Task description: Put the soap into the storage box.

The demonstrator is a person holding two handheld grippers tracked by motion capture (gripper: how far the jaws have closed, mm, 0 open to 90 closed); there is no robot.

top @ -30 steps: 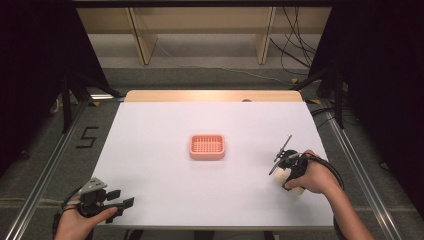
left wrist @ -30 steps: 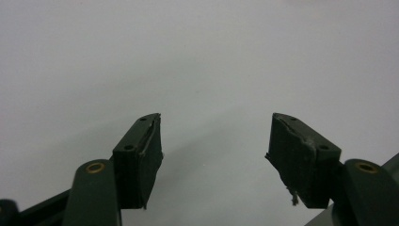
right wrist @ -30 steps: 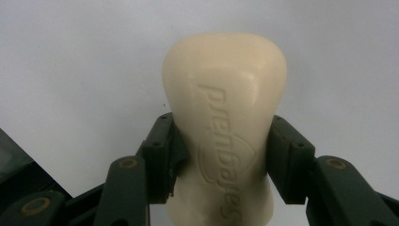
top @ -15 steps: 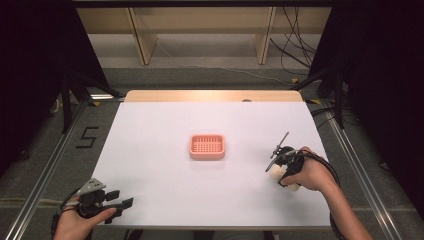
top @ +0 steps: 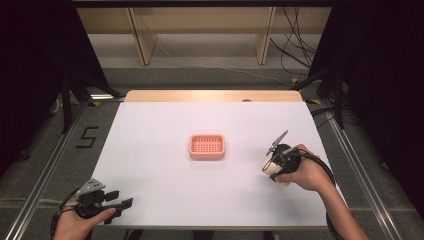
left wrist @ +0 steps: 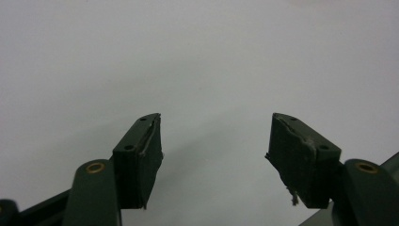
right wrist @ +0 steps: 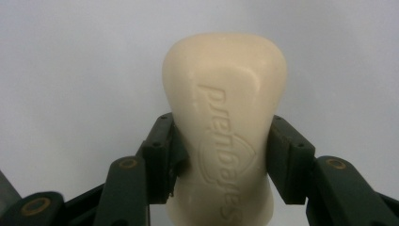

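A cream bar of soap (right wrist: 225,117) with embossed lettering sits clamped between the two black jaws of my right gripper (right wrist: 221,155), which is shut on it. From above, that gripper (top: 274,166) is at the right side of the white table, and the soap (top: 272,170) pokes out toward the left, just above the surface. A pink ribbed soap dish (top: 207,146) lies at the table's middle, left of the soap and apart from it. My left gripper (top: 120,205) rests at the near left corner; its jaws (left wrist: 216,155) stand open over bare white tabletop.
The white table (top: 165,125) ends in a wooden strip (top: 210,96) at its far edge. Metal rails run along both sides on the grey floor. Cables hang at the back right, and wooden shelf legs stand beyond the table.
The right hand with the soap has shifted slightly leftward, toward the dish. The left hand has stayed where it was.
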